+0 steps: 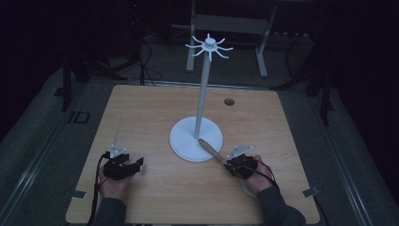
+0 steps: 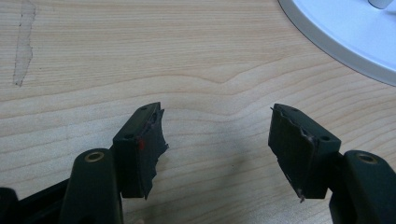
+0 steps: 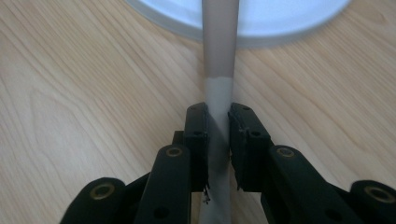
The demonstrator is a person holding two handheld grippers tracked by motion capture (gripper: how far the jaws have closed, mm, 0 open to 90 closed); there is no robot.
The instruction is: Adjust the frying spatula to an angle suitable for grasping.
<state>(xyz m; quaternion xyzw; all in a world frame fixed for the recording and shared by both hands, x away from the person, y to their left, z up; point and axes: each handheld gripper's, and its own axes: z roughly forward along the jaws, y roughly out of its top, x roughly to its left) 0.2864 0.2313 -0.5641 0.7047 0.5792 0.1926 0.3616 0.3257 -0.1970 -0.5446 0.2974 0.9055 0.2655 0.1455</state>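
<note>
Dim light falls on the pale wooden bench [image 1: 155, 197], dark floor and metal frame legs behind it. Nearest me, my two hands rest low on the near edge, one gripper in each. My left gripper [image 2: 217, 140] lies over bare wood with its jaws spread wide apart, holding nothing. My right gripper [image 3: 218, 135] is clamped on the pale end of one slim rod [image 3: 219, 56], which turns grey-brown farther along and slants up-left so its far tip lies over the round white base [image 1: 188, 141]. Beyond that, one stand [image 1: 201, 101] rises from the base on a thin post to a crown of short curved hooks. A small dark hole [image 1: 229, 101] sits near the far edge.
</note>
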